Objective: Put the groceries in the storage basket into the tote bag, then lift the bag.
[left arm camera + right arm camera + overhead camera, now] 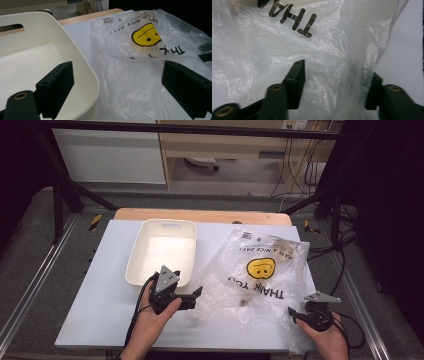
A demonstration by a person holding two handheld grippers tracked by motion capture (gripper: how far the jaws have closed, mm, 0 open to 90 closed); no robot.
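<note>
A clear plastic bag (260, 270) printed with a yellow smiley and "THANK YOU" lies crumpled on the right half of the white table (100, 295). To its left stands a white tub (160, 251) with nothing in it. My left gripper (196, 298) sits at the tub's near right corner and points toward the bag. Its jaws are wide open (120, 85), with the tub rim (87, 72) and the bag (130, 75) ahead of them. My right gripper (297, 316) is at the bag's near right corner, open. Bag film (329, 62) lies between its jaws (337, 85) and drapes over one of them.
Small beige items show through the bag: one near its front (243, 301), one near its far right corner (281, 251). A wooden board edge (200, 215) runs along the table's back. Black frame bars and cables (345, 270) flank the table.
</note>
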